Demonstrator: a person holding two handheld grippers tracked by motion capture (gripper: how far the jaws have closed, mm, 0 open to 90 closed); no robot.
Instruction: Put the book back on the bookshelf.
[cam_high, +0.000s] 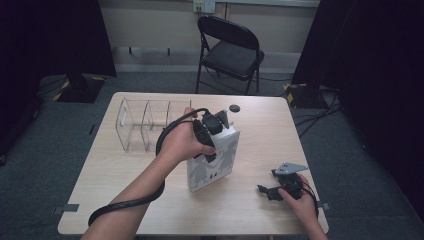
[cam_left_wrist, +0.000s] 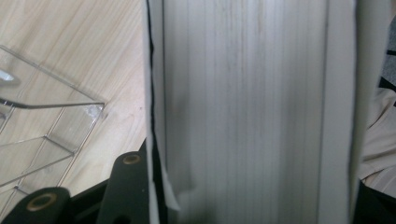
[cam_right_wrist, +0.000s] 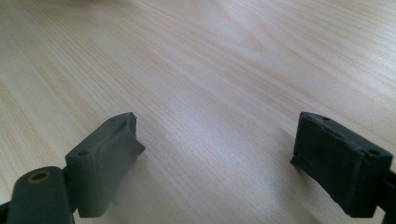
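While the person's left hand is working at the middle of the worktop, the scene is reading as follows.

Left hand-held gripper (cam_high: 212, 131): it is clamping a thick white book from above, its 2 jaws pressing on the book's opposite covers.
Book (cam_high: 215, 162): it is standing on the worktop near the centre, leaning slightly, with its patterned grey-and-white cover facing the person.
Book in the left gripper view (cam_left_wrist: 252, 107): its white page edges are running up the frame between the 2 covers, with a black jaw lying against the left cover at the bottom.
Acrylic organiser (cam_high: 142, 125): this clear divided rack is sitting just to the left of the book, behind the left hand (cam_high: 182, 142); whether it is touching the book I cannot tell.
Organiser in the left gripper view (cam_left_wrist: 42, 140): its clear walls and dividers are showing at the left edge.
Right hand-held gripper (cam_high: 267, 191): it is resting low at the worktop's near right corner, well apart from the book, its jaws standing spread with nothing between them.
Right gripper view: the 2 dark pads (cam_right_wrist: 109, 158) are sitting wide apart over bare wood.
Worktop (cam_high: 260, 130): it is carrying a small dark round disc (cam_high: 234, 108) near its far edge.
Background: a black folding chair (cam_high: 230, 50) is standing behind the worktop.
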